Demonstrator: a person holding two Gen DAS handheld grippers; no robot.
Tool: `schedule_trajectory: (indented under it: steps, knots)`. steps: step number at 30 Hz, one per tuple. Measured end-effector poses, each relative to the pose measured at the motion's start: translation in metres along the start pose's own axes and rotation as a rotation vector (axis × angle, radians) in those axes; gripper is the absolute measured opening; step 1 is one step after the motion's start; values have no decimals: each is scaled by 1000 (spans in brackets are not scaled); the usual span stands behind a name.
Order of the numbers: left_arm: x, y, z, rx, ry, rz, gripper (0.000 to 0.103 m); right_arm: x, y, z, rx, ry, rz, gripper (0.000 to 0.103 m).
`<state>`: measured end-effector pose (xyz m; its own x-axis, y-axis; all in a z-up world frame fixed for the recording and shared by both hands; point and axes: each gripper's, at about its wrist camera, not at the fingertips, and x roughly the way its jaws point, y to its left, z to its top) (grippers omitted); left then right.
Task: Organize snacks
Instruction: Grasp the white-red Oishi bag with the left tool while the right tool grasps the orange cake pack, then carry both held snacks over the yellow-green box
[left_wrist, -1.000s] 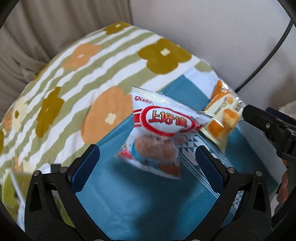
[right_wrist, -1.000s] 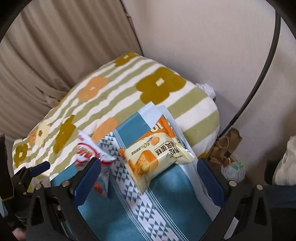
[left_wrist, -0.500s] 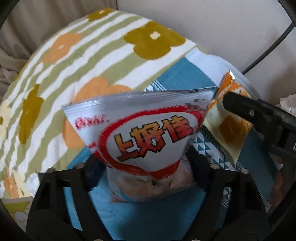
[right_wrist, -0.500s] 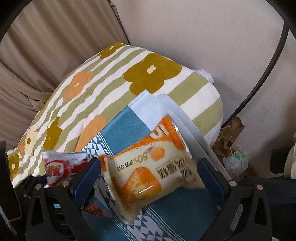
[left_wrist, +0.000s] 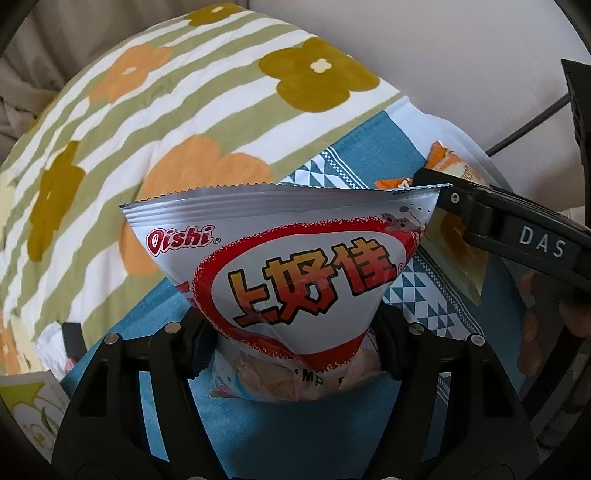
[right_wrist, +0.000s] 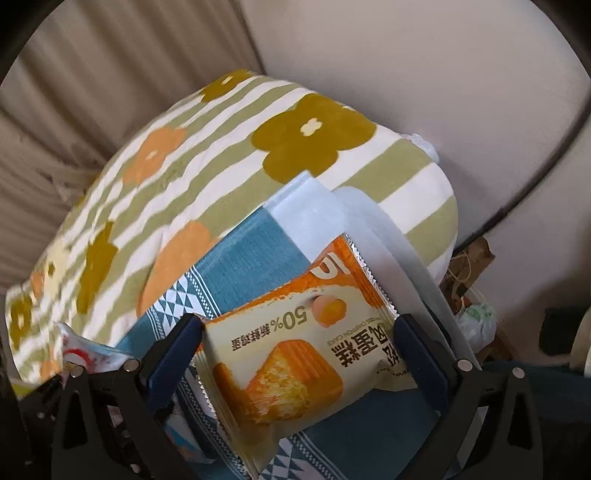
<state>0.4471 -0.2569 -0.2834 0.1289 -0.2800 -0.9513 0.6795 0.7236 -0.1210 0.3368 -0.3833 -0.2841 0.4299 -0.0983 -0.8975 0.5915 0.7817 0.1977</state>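
Left gripper (left_wrist: 295, 354): jaws drawn in and pinching the lower part of the Oishi chip bag (left_wrist: 291, 273). Bag stands upright between the fingers, its crimped top edge flaring wide above and beyond them, printed face toward the camera.

Right gripper (right_wrist: 299, 354): blue-padded fingers (right_wrist: 173, 350) sit against both sides of the chiffon cake packet (right_wrist: 295, 354). Packet lies tilted between the jaws, print upside down, its orange end pointing away from the fingers. Pads touch the wrapper on each side; wrapper looks only lightly pressed.

Under both sets of jaws: a blue cloth (left_wrist: 280, 435) with a white triangle band, spread flat. From the left wrist view, the right gripper's black finger crosses just right of the chip bag, with the cake packet's orange corner showing behind it.

Left of the right jaws, low: a bit of the chip bag's red-and-white wrapper.

Beyond the cloth: a striped floral blanket (right_wrist: 229, 147), green and white with orange and olive flowers. Past that, a beige curtain (right_wrist: 92, 74) at far left and a pale wall (right_wrist: 443, 74) at far right.
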Motion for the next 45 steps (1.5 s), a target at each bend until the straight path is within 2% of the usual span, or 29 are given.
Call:
schedule_trajectory:
  steps: [4, 6, 11, 13, 15, 18, 21, 28, 36, 42, 45]
  knots:
    - [-1, 1, 0, -9, -1, -5, 67, 6, 5, 4, -53, 18, 16, 103]
    - [-1, 2, -1, -11, -1, -8, 67, 10, 11, 5, -123, 38, 14, 103]
    - [-3, 1, -1, -14, 0, -11, 67, 8, 17, -5, -211, 41, 31, 101]
    - [-4, 1, -2, -13, 1, -10, 67, 3, 16, -10, -220, 19, 44, 94]
    - [-6, 1, -3, -15, 3, -10, 67, -5, 11, -18, -216, -14, 85, 83]
    - [-8, 1, -4, -19, 4, -11, 67, -11, 4, -25, -192, -35, 125, 76]
    - [-12, -1, -6, -19, -3, -14, 67, -16, 1, -27, -172, -48, 152, 72]
    - [-39, -8, -8, -26, -44, -11, 67, -36, 1, -29, -167, -74, 187, 71]
    - [-113, -18, -25, -110, -150, 16, 66, -106, 7, -27, -244, -176, 258, 71]
    - [-199, -16, -72, -240, -265, 109, 67, -171, 25, -36, -388, -228, 360, 71]
    - [-239, -4, -107, -329, -306, 167, 67, -196, 44, -46, -475, -240, 419, 71]
